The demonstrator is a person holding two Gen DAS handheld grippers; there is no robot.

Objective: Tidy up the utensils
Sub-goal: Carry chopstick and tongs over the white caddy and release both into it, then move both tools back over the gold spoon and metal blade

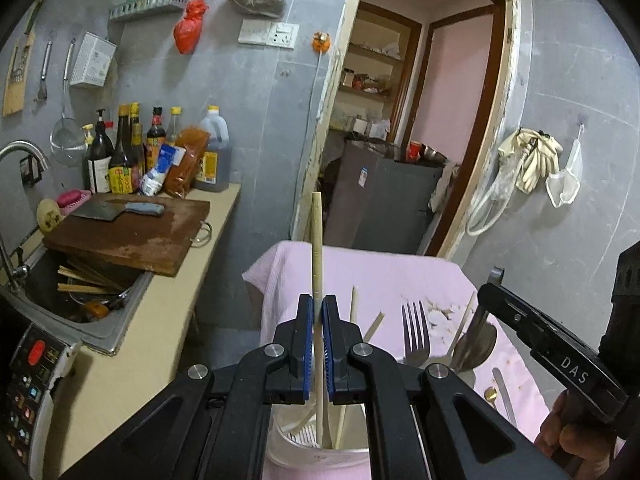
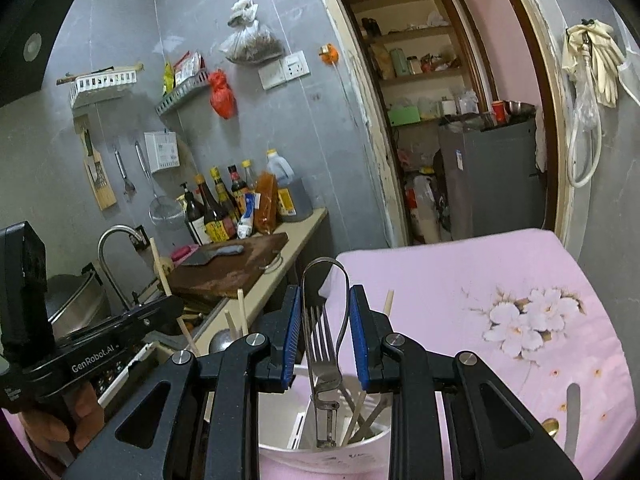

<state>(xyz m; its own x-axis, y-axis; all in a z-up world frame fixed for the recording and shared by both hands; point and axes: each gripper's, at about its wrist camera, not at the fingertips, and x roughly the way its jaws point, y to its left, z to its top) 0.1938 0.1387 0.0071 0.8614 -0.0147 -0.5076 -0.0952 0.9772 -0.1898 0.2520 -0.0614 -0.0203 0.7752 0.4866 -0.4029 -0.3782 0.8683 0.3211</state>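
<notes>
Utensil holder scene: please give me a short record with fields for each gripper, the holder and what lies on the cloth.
left gripper: jaws shut on a chopstick, upright, lower end inside the holder
right gripper: jaws open around metal tongs standing in the holder
utensil holder: white, holds a fork, chopsticks, tongs
pink cloth: a table knife lies on it, right of the holder

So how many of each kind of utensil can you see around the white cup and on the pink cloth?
Chopsticks: 4, one in the left gripper
Fork: 1
Spoons: 2, one gold on the cloth
Knife: 1
Looped metal peeler: 1
Total: 9
</notes>
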